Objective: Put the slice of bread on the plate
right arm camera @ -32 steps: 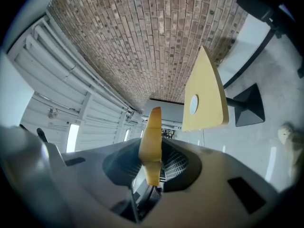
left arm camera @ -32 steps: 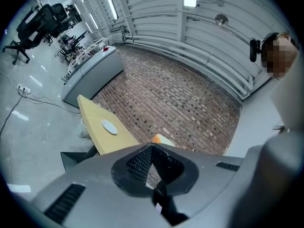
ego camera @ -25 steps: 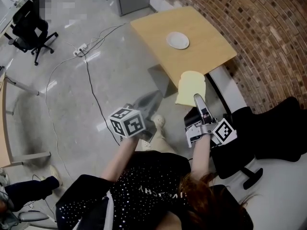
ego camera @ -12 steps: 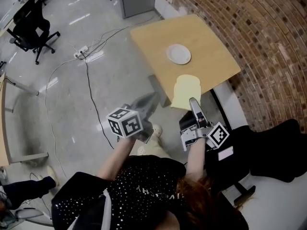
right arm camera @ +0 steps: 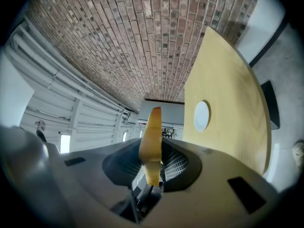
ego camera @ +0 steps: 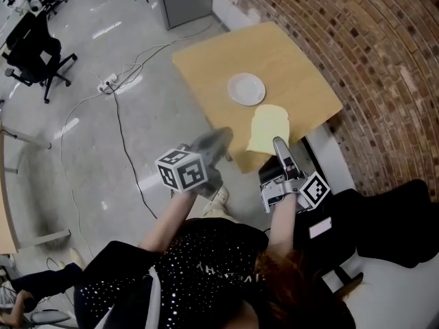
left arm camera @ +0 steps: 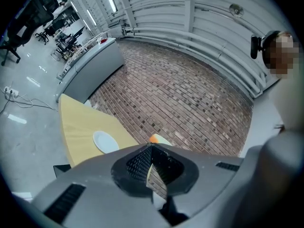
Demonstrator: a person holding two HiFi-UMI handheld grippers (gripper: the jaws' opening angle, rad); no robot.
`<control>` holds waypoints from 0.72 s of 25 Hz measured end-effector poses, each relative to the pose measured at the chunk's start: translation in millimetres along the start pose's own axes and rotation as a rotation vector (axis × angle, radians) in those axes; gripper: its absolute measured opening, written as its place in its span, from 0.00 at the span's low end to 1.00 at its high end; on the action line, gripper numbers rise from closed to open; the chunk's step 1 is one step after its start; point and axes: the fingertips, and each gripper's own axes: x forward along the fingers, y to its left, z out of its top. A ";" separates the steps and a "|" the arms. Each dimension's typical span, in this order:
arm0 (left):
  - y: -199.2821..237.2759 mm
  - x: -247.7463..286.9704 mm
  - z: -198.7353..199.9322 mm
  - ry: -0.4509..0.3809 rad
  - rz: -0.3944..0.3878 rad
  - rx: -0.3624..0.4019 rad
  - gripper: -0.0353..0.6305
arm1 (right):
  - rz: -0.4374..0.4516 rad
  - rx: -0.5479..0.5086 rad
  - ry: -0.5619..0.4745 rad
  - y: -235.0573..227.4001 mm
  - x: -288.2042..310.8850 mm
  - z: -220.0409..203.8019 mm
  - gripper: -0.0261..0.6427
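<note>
Mid-carry, by look of it. Clamped edge-on in right gripper [ego camera: 279,144] fingers: bread slice [ego camera: 269,125], over near edge of desk [ego camera: 206,57], short of plate [ego camera: 246,89]. Pressed together, empty: left gripper [left arm camera: 151,150] fingers. Next: reach on over plate, lower flat, release.

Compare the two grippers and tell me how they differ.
The right gripper is clamped on the bread slice, gripping it by its near edge; the left gripper is shut with nothing between its jaws. The right gripper shows sharp in the head view, while the left gripper is blurred there. Both point toward the table with the white plate on it.
</note>
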 end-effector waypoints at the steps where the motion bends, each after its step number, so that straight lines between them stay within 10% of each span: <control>1: 1.8 6.2 2.4 0.000 -0.002 0.000 0.07 | 0.001 -0.002 0.000 -0.6 4.7 4.7 0.18; 18: 21.0 34.6 21.1 -0.067 0.033 -0.004 0.07 | 0.034 0.012 0.033 -11.3 31.0 17.5 0.18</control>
